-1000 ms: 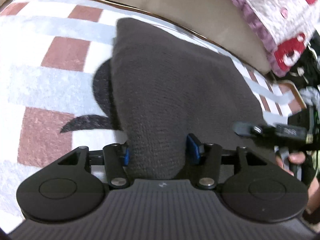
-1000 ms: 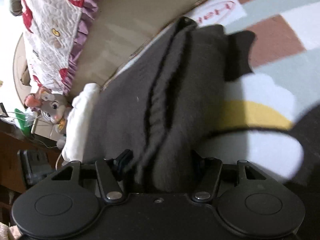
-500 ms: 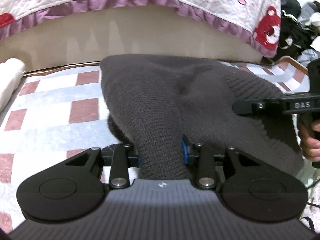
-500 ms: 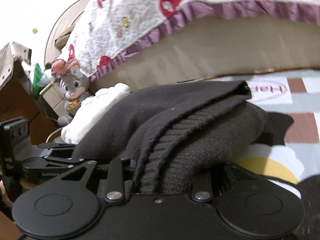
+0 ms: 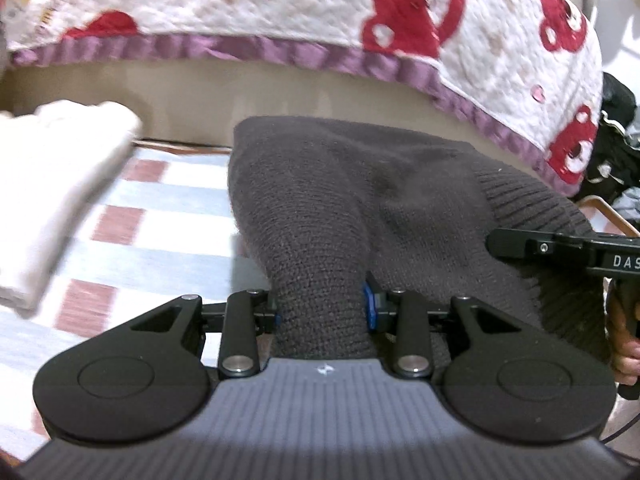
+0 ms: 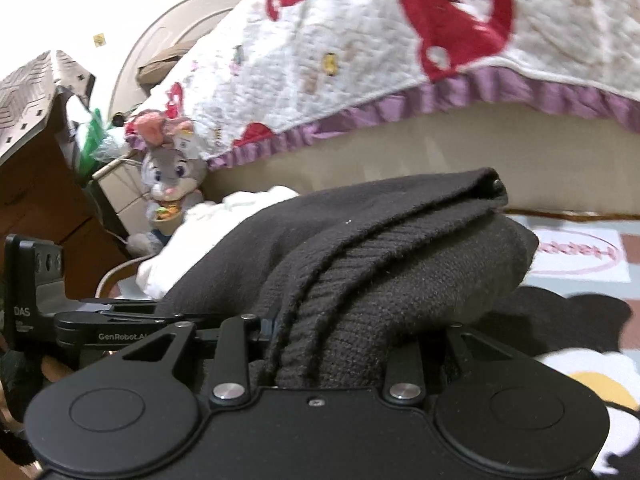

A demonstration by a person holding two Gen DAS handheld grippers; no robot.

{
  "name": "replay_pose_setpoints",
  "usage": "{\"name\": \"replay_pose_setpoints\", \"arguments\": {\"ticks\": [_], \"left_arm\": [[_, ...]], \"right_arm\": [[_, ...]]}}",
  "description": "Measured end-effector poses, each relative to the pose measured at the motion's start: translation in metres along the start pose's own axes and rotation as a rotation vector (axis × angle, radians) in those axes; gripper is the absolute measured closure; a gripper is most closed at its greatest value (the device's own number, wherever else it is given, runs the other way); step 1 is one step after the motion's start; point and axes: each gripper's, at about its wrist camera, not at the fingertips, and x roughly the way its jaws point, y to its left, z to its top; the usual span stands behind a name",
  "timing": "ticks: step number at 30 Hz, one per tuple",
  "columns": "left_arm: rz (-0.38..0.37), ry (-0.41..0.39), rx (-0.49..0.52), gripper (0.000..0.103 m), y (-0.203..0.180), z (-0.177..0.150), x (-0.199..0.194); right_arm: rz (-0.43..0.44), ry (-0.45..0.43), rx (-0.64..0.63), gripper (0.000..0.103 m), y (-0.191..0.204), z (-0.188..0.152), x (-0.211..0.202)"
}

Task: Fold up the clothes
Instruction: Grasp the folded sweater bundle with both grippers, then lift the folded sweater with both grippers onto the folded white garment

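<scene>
Dark grey knit sweater (image 5: 360, 200) folded in layers, lifted above a checked rug (image 5: 160, 216) in front of a bed; ribbed hem seen at the right in the left wrist view and as stacked edges (image 6: 340, 280) in the right wrist view.

Left gripper (image 5: 322, 308) with jaws pinching a thick bunch of the sweater between blue pads (image 5: 369, 308); knit filling the whole gap.

Right gripper (image 6: 332, 344) with jaws closed on several folded layers of the sweater; right finger hidden under cloth.

Other gripper visible in each view: at the right edge of the left wrist view, black body with white letters "DAS" (image 5: 624, 262); at the left of the right wrist view, "DAS" (image 6: 22, 312) and "GenRobot.AI" (image 6: 124, 336), last letters partly covered.

White folded cloth (image 5: 52, 200) lying left on the rug, blurred; white quilt (image 5: 320, 12) with red shapes and purple frill hanging over the bed side; plush rabbit (image 6: 172, 184) beside the bed; pink oval print with writing (image 6: 576, 254) on the rug, not readable; white and yellow shape (image 6: 592, 376) at lower right of the rug.
</scene>
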Motion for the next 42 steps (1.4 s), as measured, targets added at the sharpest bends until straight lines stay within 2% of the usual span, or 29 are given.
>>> {"name": "replay_pose_setpoints", "arguments": {"ticks": [4, 7, 13, 18, 21, 25, 28, 29, 30, 31, 32, 33, 34, 36, 39, 42], "left_arm": [[0.079, -0.038, -0.017, 0.07, 0.036, 0.012, -0.025], [0.182, -0.091, 0.0, 0.069, 0.051, 0.014, -0.047], [0.261, -0.112, -0.061, 0.069, 0.107, 0.025, -0.068], [0.357, -0.138, -0.02, 0.069, 0.15, 0.064, -0.075], [0.382, -0.143, -0.028, 0.069, 0.185, 0.093, -0.077], [0.44, -0.136, 0.044, 0.069, 0.213, 0.135, -0.066], [0.463, -0.112, 0.034, 0.064, 0.245, 0.168, -0.051], [0.473, -0.114, 0.014, 0.054, 0.262, 0.177, -0.047], [0.496, -0.122, 0.001, 0.049, 0.282, 0.179, -0.041], [0.528, -0.108, -0.004, 0.029, 0.3, 0.176, -0.031], [0.567, -0.069, -0.004, 0.026, 0.317, 0.169, -0.016], [0.607, -0.03, -0.004, 0.026, 0.334, 0.161, 0.0], [0.634, 0.005, -0.016, 0.029, 0.349, 0.151, 0.012], [0.631, 0.045, -0.098, 0.029, 0.372, 0.121, 0.021], [0.547, -0.024, -0.3, 0.029, 0.392, 0.084, -0.002], [0.495, -0.138, -0.498, 0.029, 0.41, 0.057, -0.031]], "right_arm": [[0.047, 0.008, -0.034, 0.065, 0.036, 0.012, 0.032], [0.085, 0.006, -0.061, 0.065, 0.064, 0.018, 0.056], [0.135, -0.004, -0.116, 0.065, 0.123, 0.024, 0.101], [0.16, -0.024, -0.132, 0.065, 0.164, 0.041, 0.146], [0.181, -0.074, -0.153, 0.066, 0.186, 0.057, 0.174], [0.203, -0.137, -0.174, 0.065, 0.207, 0.079, 0.209], [0.215, -0.18, -0.157, 0.065, 0.214, 0.097, 0.248], [0.219, -0.193, -0.14, 0.065, 0.213, 0.102, 0.263], [0.223, -0.206, -0.123, 0.063, 0.212, 0.106, 0.278], [0.225, -0.208, -0.102, 0.055, 0.21, 0.109, 0.296], [0.221, -0.18, -0.071, 0.041, 0.202, 0.106, 0.32], [0.213, -0.134, -0.032, 0.036, 0.194, 0.102, 0.346], [0.194, -0.036, 0.037, 0.036, 0.183, 0.093, 0.372], [0.184, 0.144, 0.206, 0.036, 0.157, 0.072, 0.408], [0.242, 0.112, 0.363, 0.035, 0.129, 0.042, 0.399], [0.286, 0.118, 0.409, 0.035, 0.117, 0.031, 0.379]]}}
